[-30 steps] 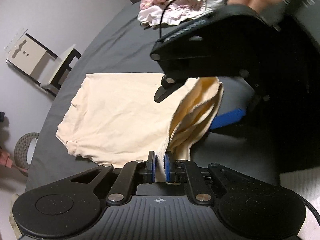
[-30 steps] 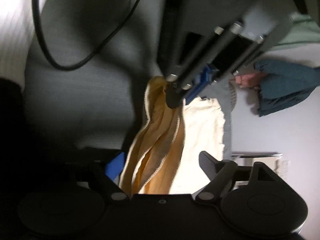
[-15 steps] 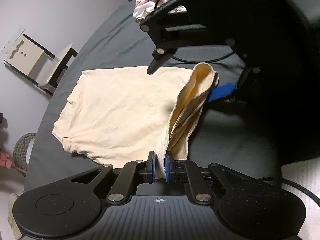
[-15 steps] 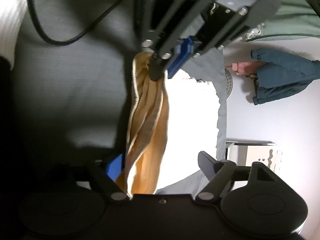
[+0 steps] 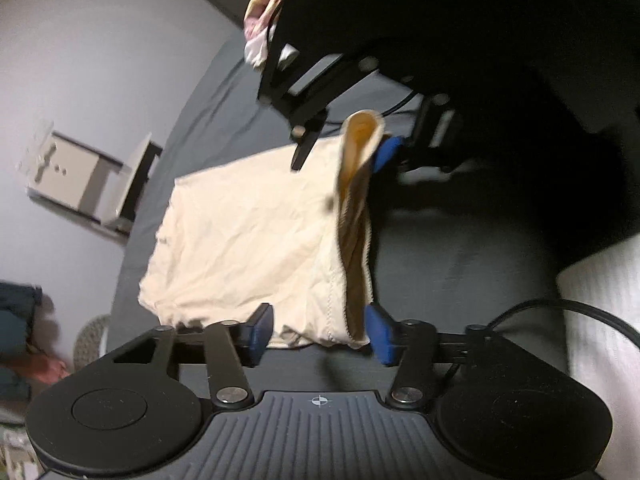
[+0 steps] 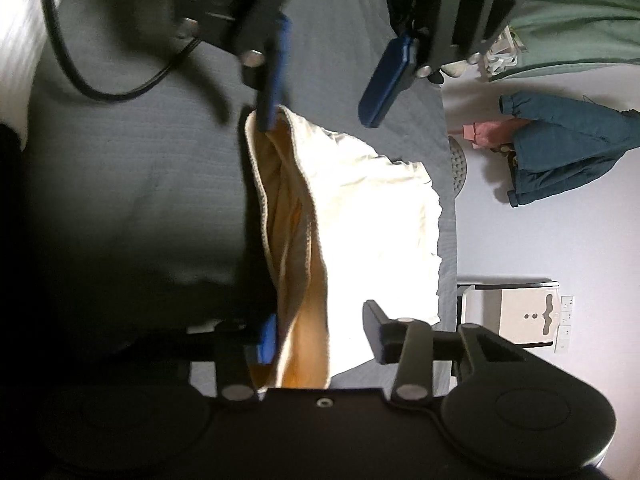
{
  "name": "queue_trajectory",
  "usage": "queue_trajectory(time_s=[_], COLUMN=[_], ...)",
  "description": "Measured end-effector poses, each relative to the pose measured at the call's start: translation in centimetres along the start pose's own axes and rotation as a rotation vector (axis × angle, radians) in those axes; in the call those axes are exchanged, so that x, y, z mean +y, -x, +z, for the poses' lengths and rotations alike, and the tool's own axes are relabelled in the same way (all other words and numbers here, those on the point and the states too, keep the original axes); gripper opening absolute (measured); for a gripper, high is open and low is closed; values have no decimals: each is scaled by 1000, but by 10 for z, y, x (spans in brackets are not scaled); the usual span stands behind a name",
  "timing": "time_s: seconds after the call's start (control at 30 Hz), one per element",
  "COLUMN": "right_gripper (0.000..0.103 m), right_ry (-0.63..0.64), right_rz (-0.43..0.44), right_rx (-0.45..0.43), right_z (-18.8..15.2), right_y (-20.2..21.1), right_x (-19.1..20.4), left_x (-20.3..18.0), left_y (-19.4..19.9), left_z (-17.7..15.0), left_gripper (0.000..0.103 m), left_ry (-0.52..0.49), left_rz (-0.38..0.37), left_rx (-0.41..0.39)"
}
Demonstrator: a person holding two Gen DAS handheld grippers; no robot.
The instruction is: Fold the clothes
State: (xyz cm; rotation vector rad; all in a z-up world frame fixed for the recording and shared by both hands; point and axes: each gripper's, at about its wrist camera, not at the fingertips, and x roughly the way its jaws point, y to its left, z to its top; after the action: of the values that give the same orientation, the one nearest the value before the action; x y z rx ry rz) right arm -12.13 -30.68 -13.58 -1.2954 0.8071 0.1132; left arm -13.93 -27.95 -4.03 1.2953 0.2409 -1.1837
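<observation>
Cream garment [image 5: 248, 236] is spread on the dark bed [image 5: 460, 264], its right hem raised in a limp ridge. Left gripper [image 5: 319, 334] and right gripper [image 6: 318, 338] fingers are parted — nothing clamped. Judged light and floppy — best pinched at hem corners.

— What blocks the left gripper [image 5: 318, 334]?
— The cream garment [image 5: 248, 232] bunches between its spread jaws, its folded edge rising straight ahead to the right gripper [image 5: 344, 148], which faces it with jaws parted.
— Any free room?
— Bare grey bedsheet [image 5: 452, 264] lies ahead to its right; a black cable [image 5: 560, 312] crosses near its right side. A pile of patterned clothes [image 5: 264, 20] sits far ahead-left.
</observation>
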Motion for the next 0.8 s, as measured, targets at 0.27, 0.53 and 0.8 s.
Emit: queue_trajectory(time_s=[0.27,0.53,0.8], right_gripper=[12,10,10], right_ry=[-110,-230,-311], right_rz=[35,58,96], right_rx=[-67,-111,-117], right_z=[-5,-16,-25], right_y=[15,26,28], right_x=[-20,-46,-64], left_x=[-28,-39,-16], left_y=[-15,-38,-45], left_z=[16,20,26], left_gripper=[54,54,42], left_ry=[-123,-179,-62], left_rz=[50,110,83], left_rx=[11,77,85])
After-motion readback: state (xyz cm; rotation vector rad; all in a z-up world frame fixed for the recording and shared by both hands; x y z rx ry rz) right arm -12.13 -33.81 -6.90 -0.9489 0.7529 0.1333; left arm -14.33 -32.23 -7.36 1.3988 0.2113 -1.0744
